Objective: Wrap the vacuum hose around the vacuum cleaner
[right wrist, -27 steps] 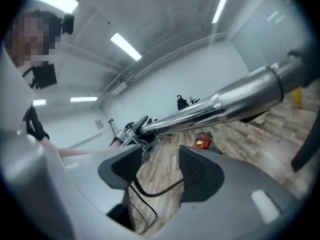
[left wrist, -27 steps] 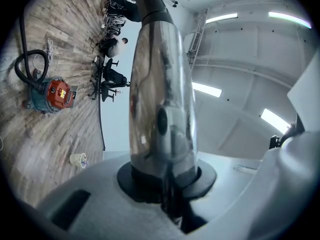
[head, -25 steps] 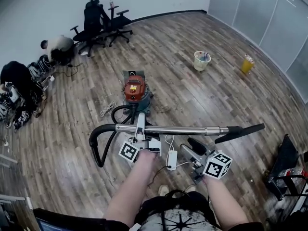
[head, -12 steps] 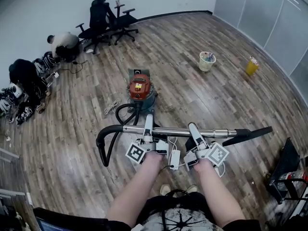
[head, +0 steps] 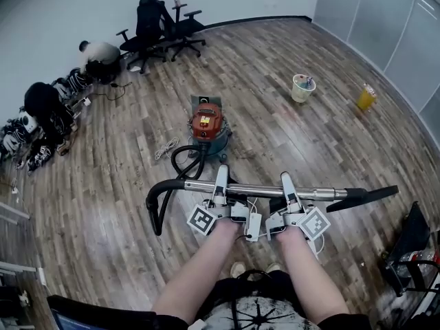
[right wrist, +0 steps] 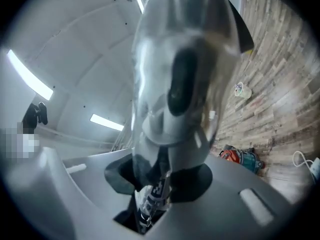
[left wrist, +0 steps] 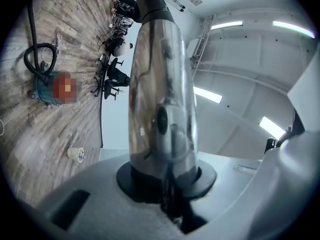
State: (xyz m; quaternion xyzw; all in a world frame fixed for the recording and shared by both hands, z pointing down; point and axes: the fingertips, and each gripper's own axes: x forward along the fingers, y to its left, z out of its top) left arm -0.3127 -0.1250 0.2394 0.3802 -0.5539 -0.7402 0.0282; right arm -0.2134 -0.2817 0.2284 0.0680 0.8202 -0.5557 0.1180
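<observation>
Wood floor (head: 309, 136) spreads below me, one red vacuum cleaner (head: 208, 126) standing ahead. My left claw (head: 221, 182) and right claw (head: 285, 184) both clamp one metal wand (head: 256, 189) held level; the right one's jaws have just been closing onto it. One black hose (head: 151, 212) droops from the wand's end, left of the left claw, curling toward the cleaner.

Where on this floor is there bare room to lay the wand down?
Bare floor between the vacuum cleaner and the bucket, and left of the hose. Crowded: around the chairs, the people, and the cord by the vacuum cleaner.
</observation>
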